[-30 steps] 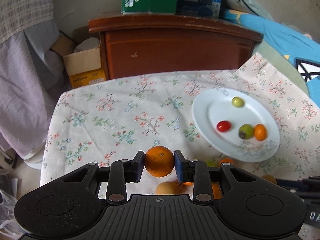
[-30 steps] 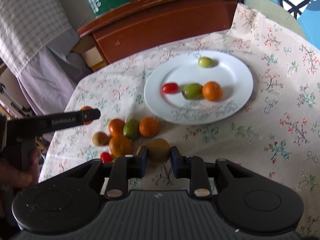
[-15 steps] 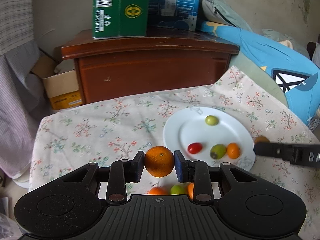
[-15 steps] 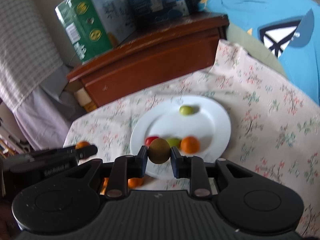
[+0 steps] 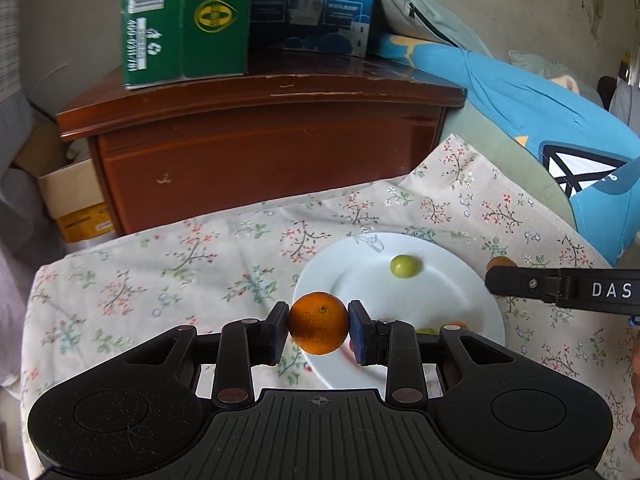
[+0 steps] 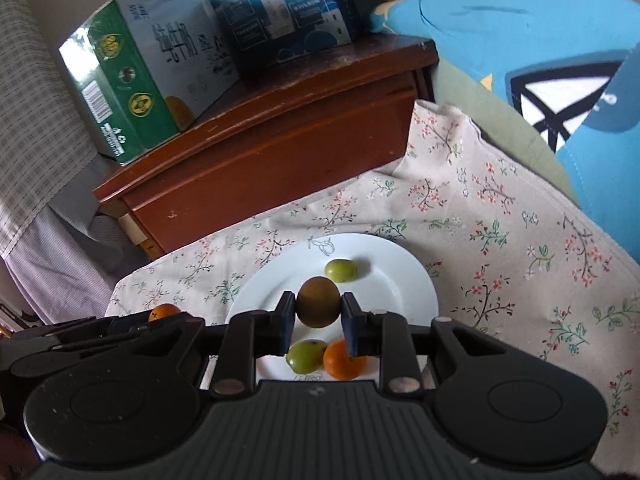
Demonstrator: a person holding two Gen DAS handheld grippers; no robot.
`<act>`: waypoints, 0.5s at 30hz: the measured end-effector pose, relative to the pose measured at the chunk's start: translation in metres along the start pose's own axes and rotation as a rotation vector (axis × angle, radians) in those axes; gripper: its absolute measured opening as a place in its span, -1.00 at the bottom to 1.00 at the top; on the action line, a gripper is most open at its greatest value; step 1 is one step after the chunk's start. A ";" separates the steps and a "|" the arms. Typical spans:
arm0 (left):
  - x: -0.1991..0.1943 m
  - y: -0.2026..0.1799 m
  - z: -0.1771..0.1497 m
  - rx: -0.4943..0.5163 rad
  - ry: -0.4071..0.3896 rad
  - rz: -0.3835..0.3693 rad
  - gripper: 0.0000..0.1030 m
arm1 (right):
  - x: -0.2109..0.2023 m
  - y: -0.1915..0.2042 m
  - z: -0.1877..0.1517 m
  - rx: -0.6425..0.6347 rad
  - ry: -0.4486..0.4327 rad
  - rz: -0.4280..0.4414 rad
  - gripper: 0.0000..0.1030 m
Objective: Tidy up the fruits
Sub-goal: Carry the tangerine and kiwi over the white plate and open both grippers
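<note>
The left gripper (image 5: 318, 328) has its jaws closed on an orange (image 5: 318, 328), pads pressed to either side, and holds it in the air over the near left rim of the plate (image 5: 344, 276). The right gripper (image 6: 318, 307) has its jaws nearly closed, clamped on a brown-green fruit (image 6: 318, 307), which hangs above the middle of the plate (image 6: 416, 292).

The white plate sits on the bench, on a floral cloth (image 5: 192, 264). In the right wrist view, a small green fruit (image 6: 340, 270) lies toward the plate's far side, and a larger green fruit (image 6: 305, 356) touches a small orange (image 6: 342, 362) at its near side, partly hidden by the gripper. In the left wrist view the right gripper's finger enters from the right edge, level with the plate's right rim.

Behind the bench stands a wooden cabinet (image 5: 260, 140) carrying a green carton (image 5: 184, 20) and a blue carton (image 5: 312, 4).
</note>
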State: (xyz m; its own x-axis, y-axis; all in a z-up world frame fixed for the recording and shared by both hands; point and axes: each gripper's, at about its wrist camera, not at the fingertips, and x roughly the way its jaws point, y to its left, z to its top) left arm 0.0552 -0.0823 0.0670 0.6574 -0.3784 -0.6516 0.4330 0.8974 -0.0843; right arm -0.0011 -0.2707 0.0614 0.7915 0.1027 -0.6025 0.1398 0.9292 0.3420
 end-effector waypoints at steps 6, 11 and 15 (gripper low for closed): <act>0.021 -0.004 0.006 0.005 0.021 -0.018 -0.43 | 0.017 -0.002 0.000 0.003 0.027 -0.006 -0.52; 0.037 -0.008 0.009 0.009 0.033 -0.035 -0.43 | 0.030 -0.003 -0.001 0.007 0.055 -0.009 -0.52; 0.048 -0.009 0.009 -0.003 0.051 -0.046 -0.43 | 0.042 -0.007 -0.004 0.028 0.088 -0.011 -0.52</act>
State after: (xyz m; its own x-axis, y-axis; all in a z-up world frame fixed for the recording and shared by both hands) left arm 0.0886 -0.1112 0.0432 0.6047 -0.4075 -0.6844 0.4604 0.8799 -0.1171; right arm 0.0283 -0.2718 0.0306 0.7349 0.1248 -0.6666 0.1656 0.9202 0.3548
